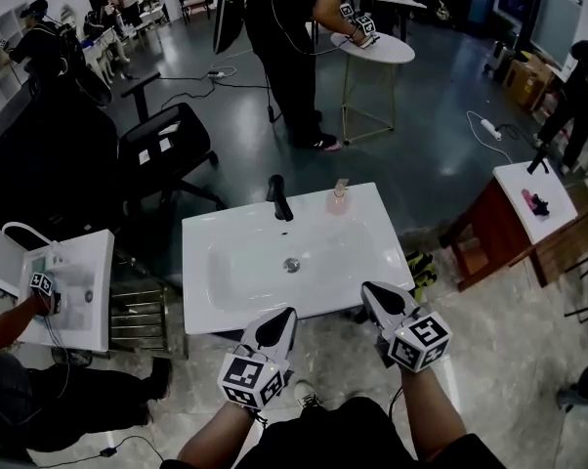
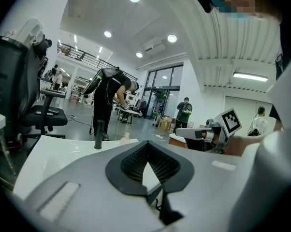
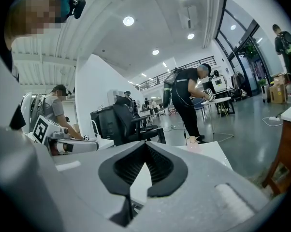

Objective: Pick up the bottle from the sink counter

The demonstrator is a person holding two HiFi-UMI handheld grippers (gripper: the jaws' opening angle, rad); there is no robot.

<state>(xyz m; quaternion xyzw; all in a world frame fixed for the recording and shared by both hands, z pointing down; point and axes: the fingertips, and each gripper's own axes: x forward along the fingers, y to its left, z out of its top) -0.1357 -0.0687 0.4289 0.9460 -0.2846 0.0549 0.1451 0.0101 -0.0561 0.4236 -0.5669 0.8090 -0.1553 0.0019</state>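
my left hand-held gripper (image 1: 282, 319): pale grey shell tapering to a black-lined tip | my right hand-held gripper (image 1: 370, 291): same grey shell, same black lining | pads (image 2: 133, 162): black, finely ribbed | marker cubes (image 1: 250, 379): white faces with black square codes | clothing: black top (image 1: 353, 438), forearms uncovered

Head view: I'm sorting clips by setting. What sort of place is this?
Likely an open recording hall, not a bathroom: a freestanding sink, a second sink beside it, an office chair.

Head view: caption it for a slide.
Left gripper and right gripper, shut, near front edge of sink; bottle beside faucet.
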